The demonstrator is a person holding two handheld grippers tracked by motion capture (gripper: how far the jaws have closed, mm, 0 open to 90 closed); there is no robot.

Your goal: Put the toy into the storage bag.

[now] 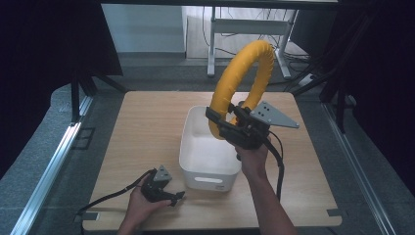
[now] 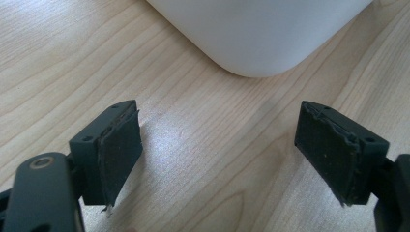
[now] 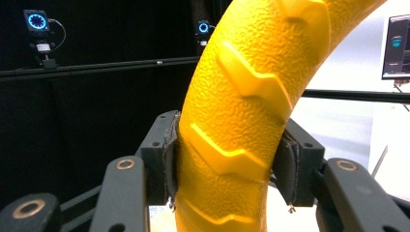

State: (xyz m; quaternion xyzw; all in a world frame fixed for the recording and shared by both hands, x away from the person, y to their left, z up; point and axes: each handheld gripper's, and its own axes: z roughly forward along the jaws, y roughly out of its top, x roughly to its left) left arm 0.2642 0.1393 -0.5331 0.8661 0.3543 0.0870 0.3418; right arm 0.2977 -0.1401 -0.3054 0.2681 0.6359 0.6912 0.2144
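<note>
Dark room w/ black curtains, grey floor, a white desk frame at the back. Wooden bench (image 1: 147,127) in the middle, carrying a white plastic bin (image 1: 208,161) w/ rounded corners and a handle slot on its near wall.

Right gripper (image 1: 222,122) is pinching a yellow ring (image 1: 240,73), a textured tyre-like hoop w/ raised chevron ribs. Pads press both sides of the ring's lower part; the ring stands upright above the bin's far right corner, off the bench. Right hand (image 1: 252,156) holds the gripper from below, cable trailing down.

Left gripper (image 1: 178,197) rests low on the bench near the front edge, just beside the bin's near left corner; jaws spread, nothing between them. Left hand (image 1: 142,203) around its body.
</note>
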